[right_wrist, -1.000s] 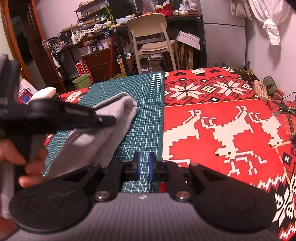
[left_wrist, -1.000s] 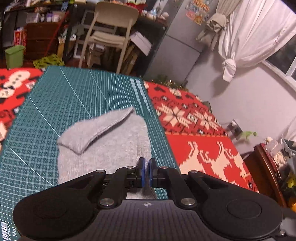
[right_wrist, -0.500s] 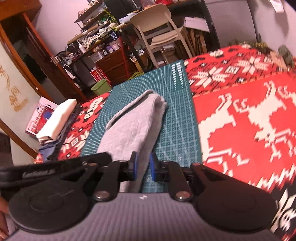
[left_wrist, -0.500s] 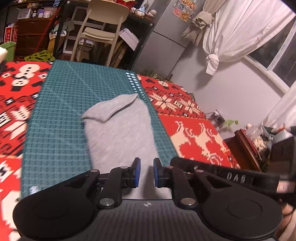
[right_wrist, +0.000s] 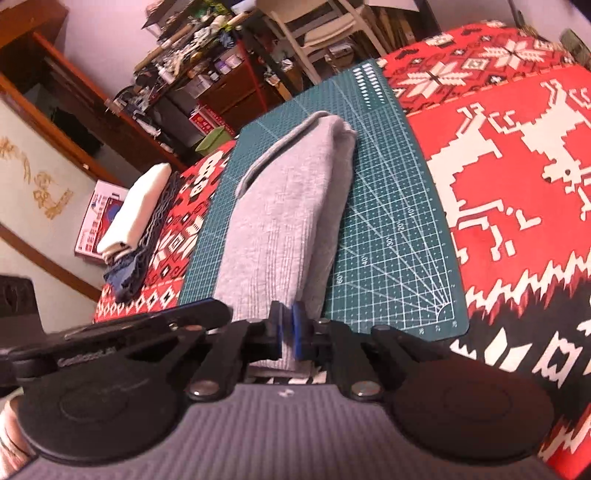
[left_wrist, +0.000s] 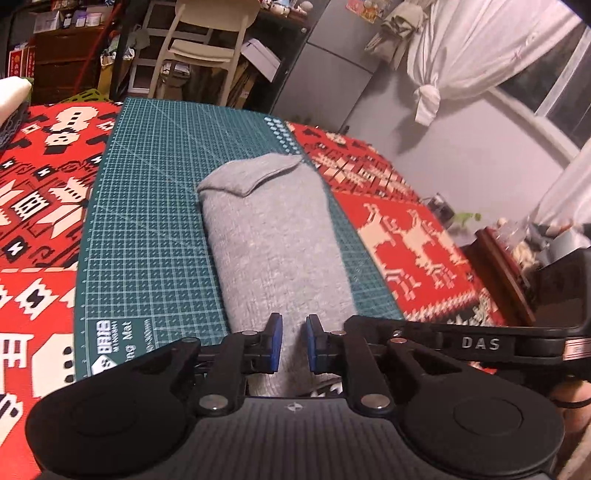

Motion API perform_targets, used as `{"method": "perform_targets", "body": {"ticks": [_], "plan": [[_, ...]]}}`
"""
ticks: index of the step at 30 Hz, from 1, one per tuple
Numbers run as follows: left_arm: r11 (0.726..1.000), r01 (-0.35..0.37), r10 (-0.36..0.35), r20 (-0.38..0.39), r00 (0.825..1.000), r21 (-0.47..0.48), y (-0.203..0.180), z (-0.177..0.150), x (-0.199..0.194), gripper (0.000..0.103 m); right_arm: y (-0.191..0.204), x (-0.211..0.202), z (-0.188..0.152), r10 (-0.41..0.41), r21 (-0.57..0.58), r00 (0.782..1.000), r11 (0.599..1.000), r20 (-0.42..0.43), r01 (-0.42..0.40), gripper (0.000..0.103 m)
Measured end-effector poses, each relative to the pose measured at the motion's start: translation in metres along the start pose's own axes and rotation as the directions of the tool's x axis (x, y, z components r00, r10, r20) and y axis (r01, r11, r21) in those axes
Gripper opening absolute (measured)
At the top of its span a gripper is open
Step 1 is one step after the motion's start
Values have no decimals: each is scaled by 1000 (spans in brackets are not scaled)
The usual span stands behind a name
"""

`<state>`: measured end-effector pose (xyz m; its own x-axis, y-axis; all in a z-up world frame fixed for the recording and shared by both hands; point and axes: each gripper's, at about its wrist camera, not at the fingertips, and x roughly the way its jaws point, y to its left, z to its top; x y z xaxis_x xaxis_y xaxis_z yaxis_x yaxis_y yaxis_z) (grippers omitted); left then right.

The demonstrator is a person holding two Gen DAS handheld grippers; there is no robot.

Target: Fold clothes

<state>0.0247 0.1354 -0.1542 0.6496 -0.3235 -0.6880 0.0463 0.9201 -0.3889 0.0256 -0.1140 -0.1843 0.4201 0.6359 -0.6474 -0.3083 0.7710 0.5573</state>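
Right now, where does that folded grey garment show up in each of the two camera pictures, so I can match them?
Left wrist view: the folded grey garment lies mid-picture, running from the tool up the green cutting mat's right half.
Right wrist view: the garment lies left of centre, slanting up the mat.
Shared landmark: the cream chair beyond the mat.

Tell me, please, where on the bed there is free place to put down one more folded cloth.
Free: the green mat left of the grey garment, and the red blanket right of the mat. Crowded: the blanket's far left edge, where the folded stack lies, and the near end, where both grippers work.
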Motion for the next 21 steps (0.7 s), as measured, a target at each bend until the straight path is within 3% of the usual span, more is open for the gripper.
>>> {"method": "perform_targets", "body": {"ticks": [5,11,21], "plan": [[1000,-7,7,-7,1000,-17,4,-7,1,14,1,10,-7,-36,-19,999,999,-12,36,7],[1000,16,-16,10,1000,-20,1,-2,-11,14,-6,-2,3,-16,-2,1000,1000,5,16,20],[996,80,-77,77,994,-38,0,48,-11,14,-23,-10,64,-36,7,994,999,102,35,27]]}}
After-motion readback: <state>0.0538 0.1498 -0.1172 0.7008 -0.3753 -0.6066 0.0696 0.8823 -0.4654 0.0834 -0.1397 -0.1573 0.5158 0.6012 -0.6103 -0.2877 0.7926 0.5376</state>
